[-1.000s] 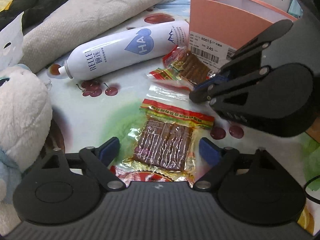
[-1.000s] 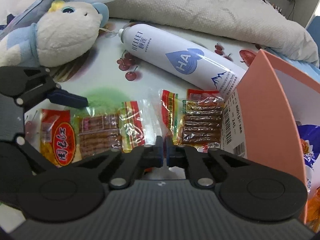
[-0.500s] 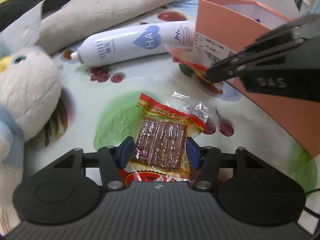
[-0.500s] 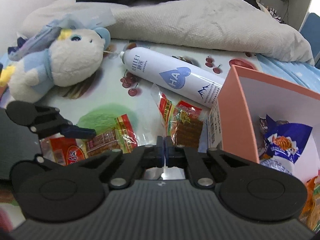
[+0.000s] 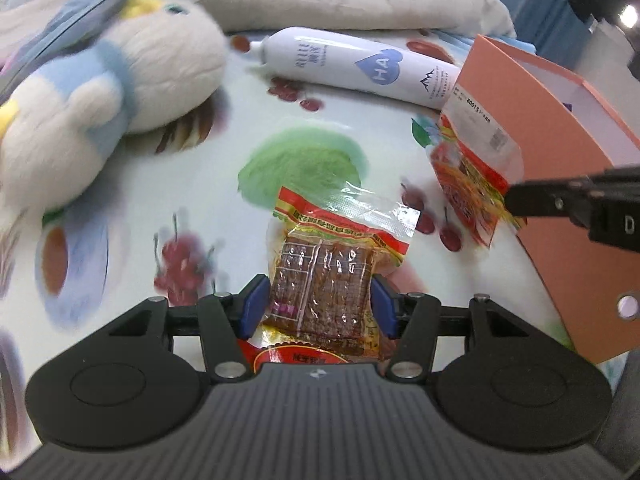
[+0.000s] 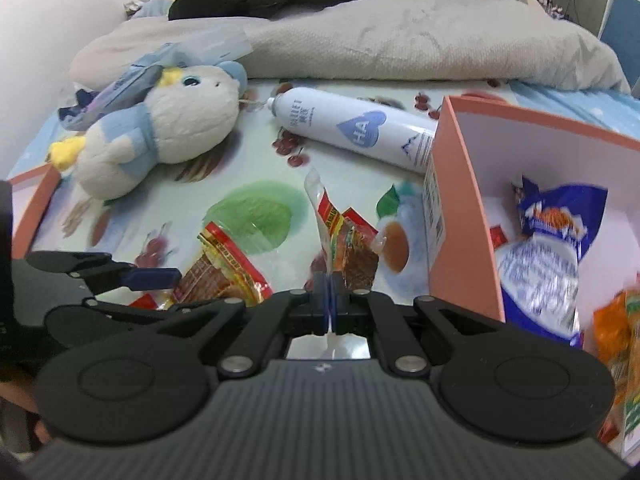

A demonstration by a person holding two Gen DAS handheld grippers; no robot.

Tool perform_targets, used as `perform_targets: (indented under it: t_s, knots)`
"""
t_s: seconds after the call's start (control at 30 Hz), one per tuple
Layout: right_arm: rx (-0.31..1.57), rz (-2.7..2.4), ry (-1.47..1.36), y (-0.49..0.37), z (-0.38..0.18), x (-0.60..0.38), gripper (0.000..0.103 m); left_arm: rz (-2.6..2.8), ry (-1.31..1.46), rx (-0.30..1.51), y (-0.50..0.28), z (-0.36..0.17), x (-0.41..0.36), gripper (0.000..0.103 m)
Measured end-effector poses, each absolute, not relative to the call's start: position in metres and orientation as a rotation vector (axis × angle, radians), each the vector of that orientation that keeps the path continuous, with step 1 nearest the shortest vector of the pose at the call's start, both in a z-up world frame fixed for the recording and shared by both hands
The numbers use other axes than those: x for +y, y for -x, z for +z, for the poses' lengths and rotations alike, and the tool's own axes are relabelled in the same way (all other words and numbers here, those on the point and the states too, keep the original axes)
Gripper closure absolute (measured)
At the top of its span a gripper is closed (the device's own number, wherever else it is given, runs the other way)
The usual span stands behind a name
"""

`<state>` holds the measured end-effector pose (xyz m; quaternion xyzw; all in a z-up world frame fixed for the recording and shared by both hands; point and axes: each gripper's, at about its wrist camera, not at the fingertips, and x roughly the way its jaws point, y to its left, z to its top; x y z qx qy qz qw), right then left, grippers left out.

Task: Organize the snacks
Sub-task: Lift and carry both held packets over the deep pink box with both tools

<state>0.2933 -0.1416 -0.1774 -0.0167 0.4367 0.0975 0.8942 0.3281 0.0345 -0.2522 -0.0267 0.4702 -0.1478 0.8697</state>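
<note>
We see two grippers, each holding one snack packet. Nearest, our left gripper (image 5: pixel 318 308) has its blue pads pressed on both sides of a packet of brown strips (image 5: pixel 324 276), which is lifted above the fruit-print tablecloth (image 5: pixel 200 184). Our right gripper (image 6: pixel 329 304) has its jaws closed tight on the clear edge of a second packet (image 6: pixel 348 248), which hangs in the air just left of the one pink box (image 6: pixel 460 216). Inside the box lie a blue bag (image 6: pixel 548 240) and orange packets (image 6: pixel 616 332). Farther back on the tablecloth lie one white spray can (image 6: pixel 360 132) and one plush toy (image 6: pixel 168 120), with a grey pillow (image 6: pixel 400 36) at the far edge.
</note>
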Motion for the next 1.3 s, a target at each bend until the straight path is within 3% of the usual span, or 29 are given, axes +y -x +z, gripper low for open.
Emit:
perform_targets:
  t_s: [0.43, 1.3]
  knots:
    - [0.889, 0.214, 0.003, -0.252, -0.16, -0.153, 0.099, -0.206, 0.241, 0.979, -0.272, -0.224, 0.038, 0.043]
    - [0.667, 0.215, -0.097, -0.227, -0.045, -0.203, 0.099, -0.199, 0.25, 0.78, -0.26, -0.072, 0.017, 0.043]
